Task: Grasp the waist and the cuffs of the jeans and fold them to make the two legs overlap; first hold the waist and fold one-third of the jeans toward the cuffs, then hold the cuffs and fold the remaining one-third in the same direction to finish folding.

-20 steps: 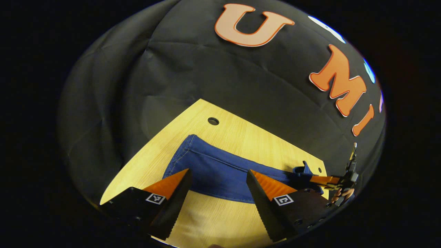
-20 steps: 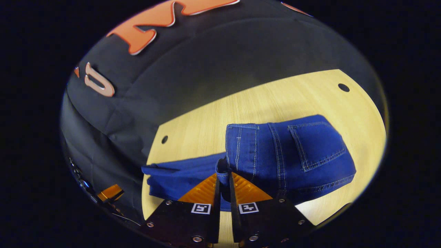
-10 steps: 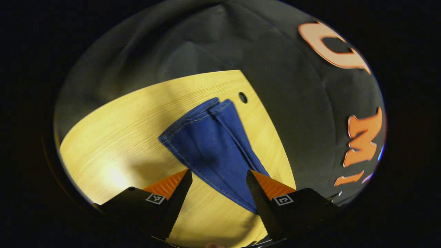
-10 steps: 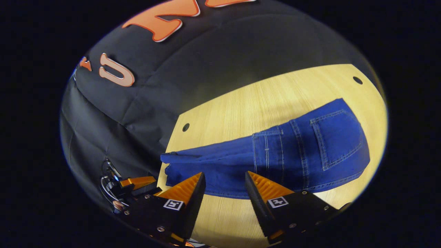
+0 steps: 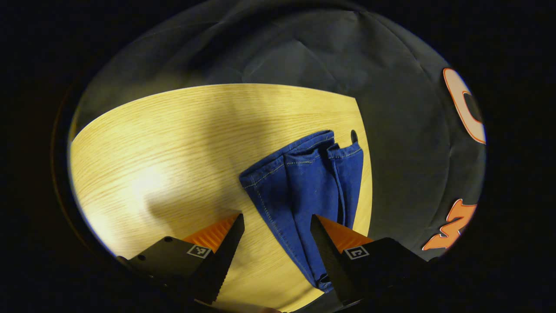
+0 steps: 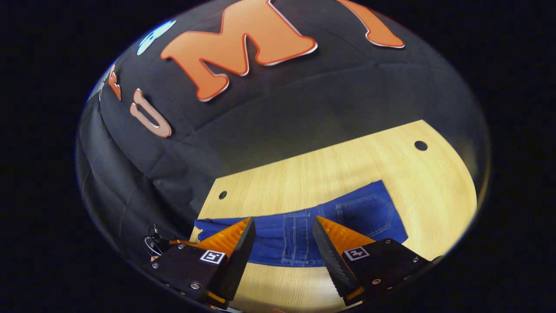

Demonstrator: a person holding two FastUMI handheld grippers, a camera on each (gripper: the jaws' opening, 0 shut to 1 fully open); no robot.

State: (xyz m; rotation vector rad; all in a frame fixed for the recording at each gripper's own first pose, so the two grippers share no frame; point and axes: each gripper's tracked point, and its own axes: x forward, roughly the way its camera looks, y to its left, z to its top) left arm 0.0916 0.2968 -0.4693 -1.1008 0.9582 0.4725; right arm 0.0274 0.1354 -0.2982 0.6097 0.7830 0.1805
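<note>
Looking along my right gripper (image 6: 280, 241), I see both fingers spread wide with nothing between them, where a second ago they were pinched tight on a fold of denim at the waist; that grip has been let go and the camera has tipped upward, so the booth's black wall takes the upper half of the frame. The jeans (image 6: 330, 226) lie flat on the wooden table (image 6: 330, 174) across the lower middle of the right gripper view, back pocket facing up at lower right, the legs running off toward the lower left. In the left gripper view my left gripper (image 5: 276, 243) is also released, fingers apart at the bottom of the frame, gripping nothing. It has swung round since a second ago, when the cloth ran sideways across the frame: now the legs stretch away from me up the right of centre, ending in the cuffs (image 5: 323, 148), which sit stacked near the table's right edge beside a small hole. I judge the legs to be overlapped already and the waist freshly set down, though I cannot tell whether the first third is folded over. My left gripper seems lined up to take the cuffs next
</note>
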